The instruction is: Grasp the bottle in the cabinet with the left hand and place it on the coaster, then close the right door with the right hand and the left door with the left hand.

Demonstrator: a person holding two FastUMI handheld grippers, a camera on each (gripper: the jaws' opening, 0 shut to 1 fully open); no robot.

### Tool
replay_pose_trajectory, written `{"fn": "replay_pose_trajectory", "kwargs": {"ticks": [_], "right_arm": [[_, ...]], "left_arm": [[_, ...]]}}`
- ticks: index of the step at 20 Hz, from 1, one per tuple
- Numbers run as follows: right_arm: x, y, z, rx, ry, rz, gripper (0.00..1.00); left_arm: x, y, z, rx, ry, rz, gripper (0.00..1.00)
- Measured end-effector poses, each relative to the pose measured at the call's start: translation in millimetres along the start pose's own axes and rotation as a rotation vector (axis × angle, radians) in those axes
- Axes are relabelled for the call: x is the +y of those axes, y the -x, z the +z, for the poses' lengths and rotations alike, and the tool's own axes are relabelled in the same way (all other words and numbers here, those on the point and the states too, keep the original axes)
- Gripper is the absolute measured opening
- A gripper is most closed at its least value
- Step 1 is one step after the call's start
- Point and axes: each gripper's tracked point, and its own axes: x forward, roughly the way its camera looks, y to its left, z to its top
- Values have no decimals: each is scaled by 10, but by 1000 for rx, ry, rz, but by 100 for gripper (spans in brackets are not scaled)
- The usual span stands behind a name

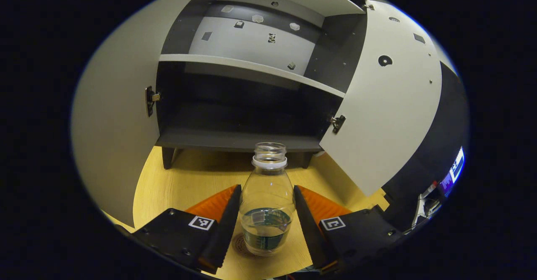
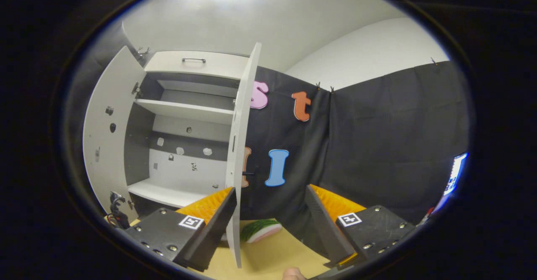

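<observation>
A clear bottle [image 1: 267, 196], capless with a white neck ring and a little water, stands upright on a brown round coaster [image 1: 239, 244] on the wooden table. My left gripper [image 1: 267, 187] is shut on the bottle, its orange-backed fingers pressing both sides. Behind it the cabinet [image 1: 239, 116] stands open, the left door [image 1: 109, 124] and right door [image 1: 386, 103] both swung out. In the right gripper view my right gripper [image 2: 270, 196] is open and holds nothing. The right door's edge [image 2: 243, 145] rises just beside its left finger [image 2: 218, 213]. The left door [image 2: 105, 137] shows farther off.
The cabinet has a white shelf [image 1: 251, 68] and a dark lower compartment above short legs. A green and pink slice-shaped object [image 2: 260, 229] lies on the table [image 1: 184, 183] behind the right door. A lit screen [image 1: 455, 168] glows at the far right. A fingertip [image 2: 293, 274] shows below.
</observation>
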Motion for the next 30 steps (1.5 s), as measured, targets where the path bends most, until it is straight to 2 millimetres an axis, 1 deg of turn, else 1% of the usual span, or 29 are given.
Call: {"fn": "replay_pose_trajectory", "kwargs": {"ticks": [4, 5, 6, 7, 10, 11, 12, 14, 16, 17, 18, 19, 21, 30], "right_arm": [[-1, 40, -20, 7, 11, -3, 100], [-1, 44, -16, 6, 16, -4, 100], [-4, 42, -28, 7, 23, -4, 97], [-4, 41, -41, 11, 28, -5, 100], [-1, 32, -76, 19, 40, -5, 97], [3, 26, -71, 18, 43, -7, 97], [-6, 22, -75, 17, 47, -8, 100], [-19, 17, -91, 17, 53, -11, 100], [-22, 17, -101, 21, 55, -11, 100], [-27, 14, -106, 24, 56, -12, 100], [-31, 12, -117, 24, 56, -14, 97], [-24, 9, -115, 25, 53, -13, 100], [-21, 7, -118, 26, 47, -9, 100], [15, -22, -198, 39, 24, 8, 100]], "left_arm": [[82, -88, -137, -4, -22, 24, 77], [89, -96, -170, -2, -26, 26, 80], [86, -113, -174, -6, -30, 23, 78], [93, -135, -185, -12, -30, 24, 77], [84, -174, -146, -61, -21, 18, 77], [69, -187, -169, -69, -21, 13, 77], [65, -199, -200, -66, -26, 12, 77], [77, -219, -290, -47, -55, 20, 77], [51, -221, -244, -86, -62, 12, 78], [44, -227, -272, -70, -65, 13, 77], [38, -218, -271, -74, -68, 15, 77], [38, -216, -280, -72, -71, 19, 78], [30, -159, -286, -77, -75, 22, 77], [-32, 109, -443, -51, -88, 22, 78]]}}
